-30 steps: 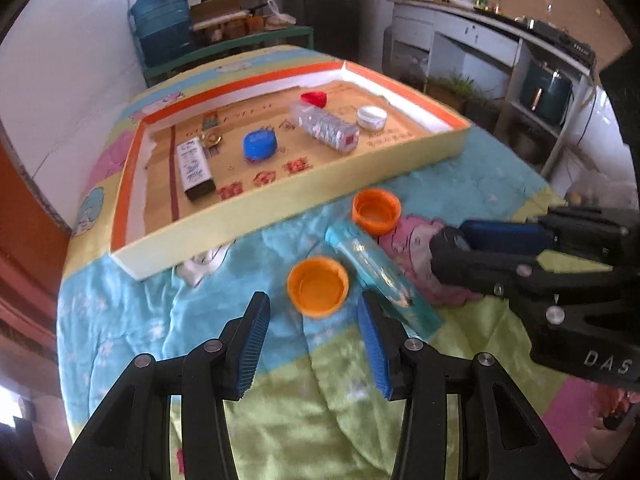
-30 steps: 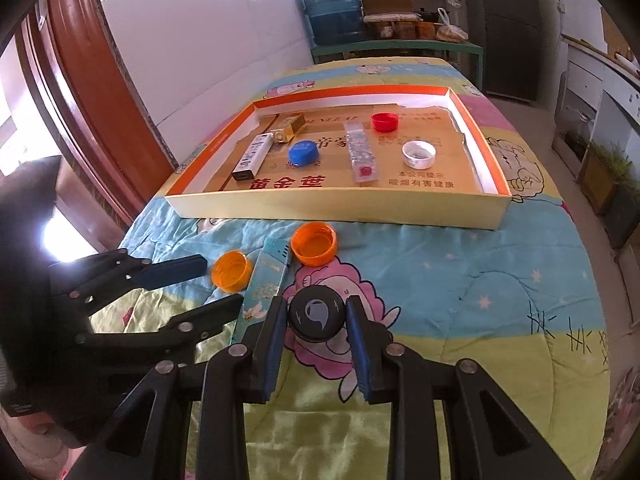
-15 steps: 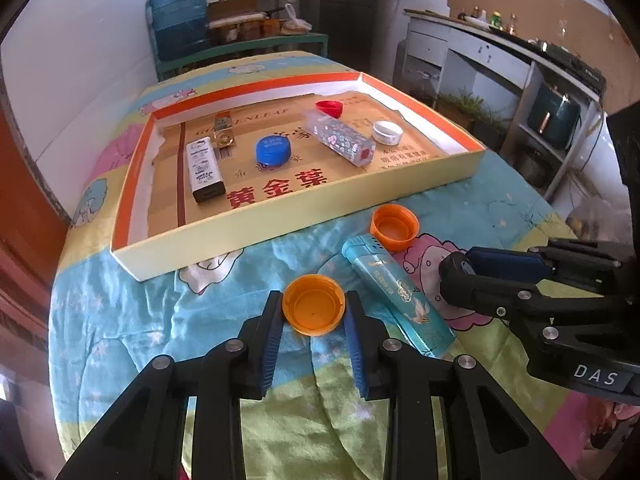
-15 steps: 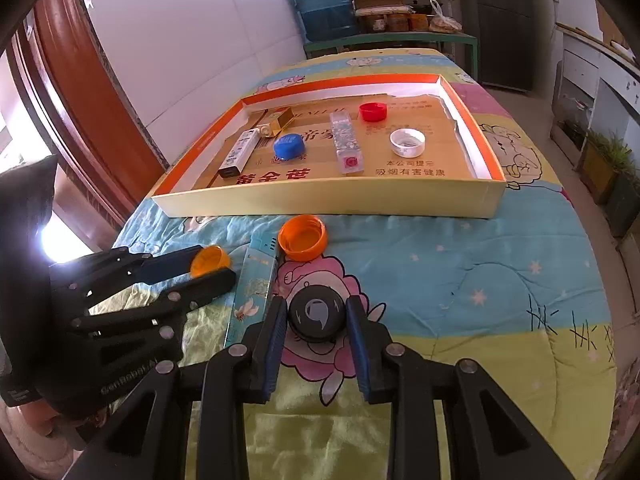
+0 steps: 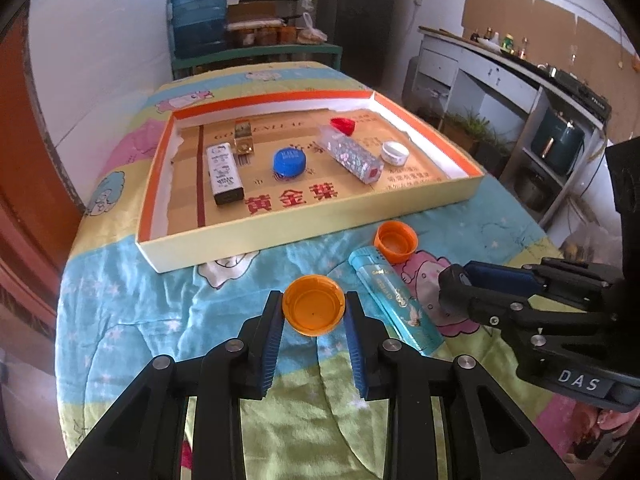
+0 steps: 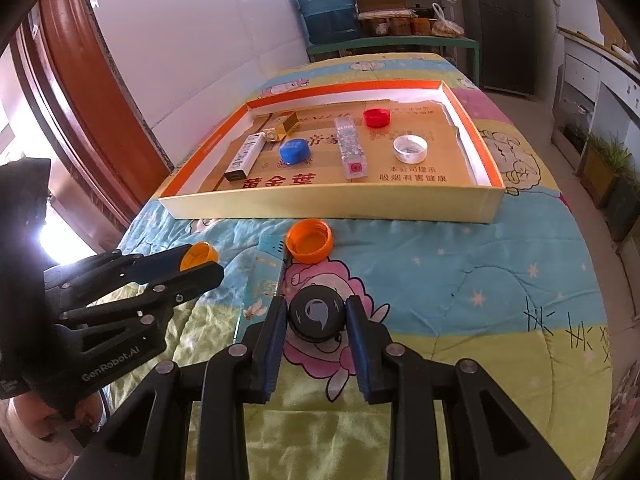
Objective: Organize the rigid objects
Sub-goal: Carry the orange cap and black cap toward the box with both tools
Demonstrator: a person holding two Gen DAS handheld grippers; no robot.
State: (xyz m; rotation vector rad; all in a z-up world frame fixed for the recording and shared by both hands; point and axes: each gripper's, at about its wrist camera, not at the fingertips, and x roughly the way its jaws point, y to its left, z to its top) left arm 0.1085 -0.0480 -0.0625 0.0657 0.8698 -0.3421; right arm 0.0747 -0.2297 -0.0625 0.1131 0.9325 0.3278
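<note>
Quilt-covered bed [image 5: 132,320] carries a shallow cardboard tray [image 5: 304,236] at 12 o'clock. Teal tube [image 5: 394,300] lies between the grippers, second orange cap [image 5: 396,240] touching its far end. Left gripper [image 5: 313,320] fingers pinch an orange cap [image 5: 313,310]; right gripper [image 6: 317,320] fingers pinch a black cap [image 6: 317,314].

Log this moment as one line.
left hand-held gripper: shut on orange plastic cap | right hand-held gripper: shut on black round lid | both outside cardboard tray
</note>
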